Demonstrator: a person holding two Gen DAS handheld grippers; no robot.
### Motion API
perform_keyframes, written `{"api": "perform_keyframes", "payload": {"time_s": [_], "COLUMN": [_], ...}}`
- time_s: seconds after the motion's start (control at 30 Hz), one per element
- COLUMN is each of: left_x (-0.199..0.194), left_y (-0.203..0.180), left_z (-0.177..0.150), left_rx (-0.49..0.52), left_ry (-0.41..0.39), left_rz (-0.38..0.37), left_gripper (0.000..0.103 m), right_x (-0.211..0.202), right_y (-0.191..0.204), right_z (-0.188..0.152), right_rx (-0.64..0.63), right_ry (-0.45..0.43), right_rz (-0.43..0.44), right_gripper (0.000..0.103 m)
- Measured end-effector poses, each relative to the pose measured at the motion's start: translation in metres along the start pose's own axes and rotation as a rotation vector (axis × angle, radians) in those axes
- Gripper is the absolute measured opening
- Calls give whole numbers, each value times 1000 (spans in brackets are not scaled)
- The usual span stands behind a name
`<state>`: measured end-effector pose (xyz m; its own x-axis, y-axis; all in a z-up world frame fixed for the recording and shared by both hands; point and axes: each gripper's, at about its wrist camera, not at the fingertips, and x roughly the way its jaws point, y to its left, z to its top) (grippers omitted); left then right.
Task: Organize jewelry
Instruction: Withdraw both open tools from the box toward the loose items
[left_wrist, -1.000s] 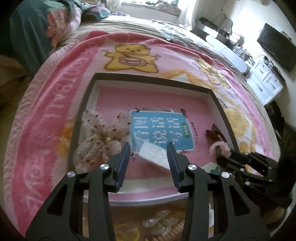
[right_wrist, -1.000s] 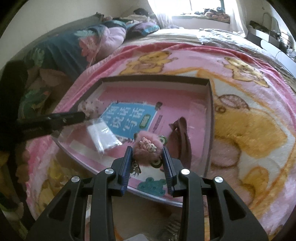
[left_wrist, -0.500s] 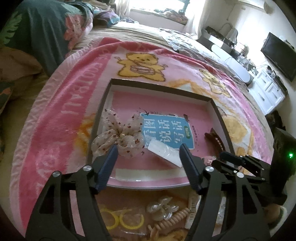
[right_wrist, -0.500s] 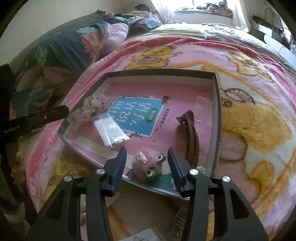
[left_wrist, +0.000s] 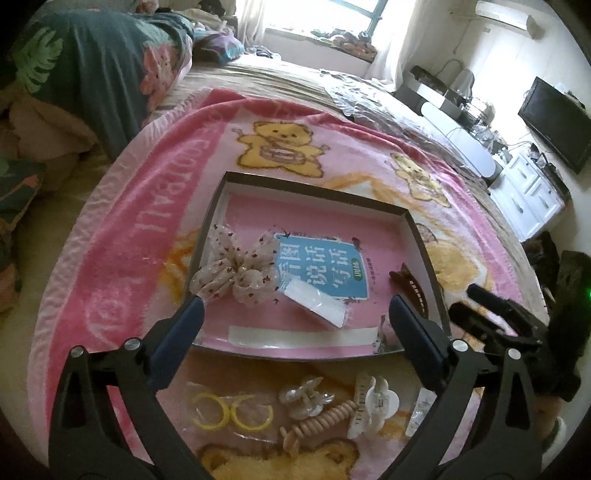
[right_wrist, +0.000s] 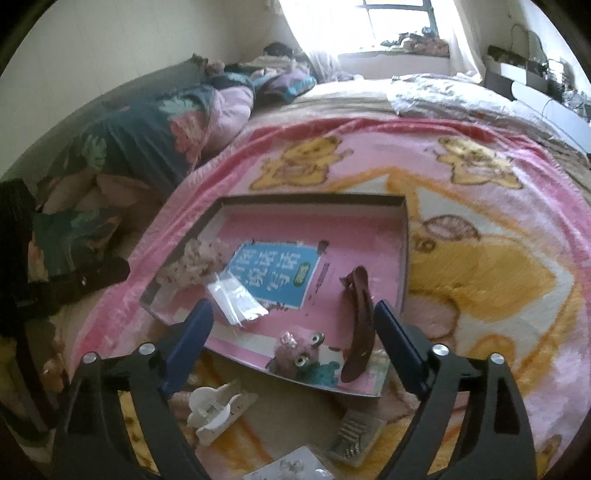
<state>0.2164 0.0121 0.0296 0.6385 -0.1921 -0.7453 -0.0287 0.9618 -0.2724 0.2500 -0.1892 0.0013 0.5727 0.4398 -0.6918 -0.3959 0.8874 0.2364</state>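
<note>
A shallow dark-rimmed box with a pink floor lies on the bear blanket. In it lie a dotted fabric bow, a clear plastic bag, a brown hair clip and a pink fuzzy clip. My left gripper is open and empty above the box's near edge. My right gripper is open and empty above the fuzzy clip. Loose on the blanket are yellow rings, a clear claw clip, a beige spiral tie and a white claw clip.
The right gripper's black body shows at the right of the left wrist view. A metal comb clip and a small clear packet lie near me. Folded quilts sit at the far left. A TV and white cabinet stand beyond the bed.
My right gripper opened and let go of the pink fuzzy clip, which now lies in the box. Both grippers opened wider and pulled back and up from the box.
</note>
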Motion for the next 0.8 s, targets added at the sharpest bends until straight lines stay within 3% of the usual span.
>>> {"api": "perform_keyframes", "payload": {"time_s": [0.8], "left_x": [-73], "left_y": [-24], "left_z": [-5], "left_rx": [38], "left_ry": [-109], "left_rz": [-44], "left_gripper": [94], "right_x": [-108], "right_y": [16], "right_z": [2], "right_rx": [-2], "right_ry": [-183], "right_rz": [-10], "right_gripper": [96]}}
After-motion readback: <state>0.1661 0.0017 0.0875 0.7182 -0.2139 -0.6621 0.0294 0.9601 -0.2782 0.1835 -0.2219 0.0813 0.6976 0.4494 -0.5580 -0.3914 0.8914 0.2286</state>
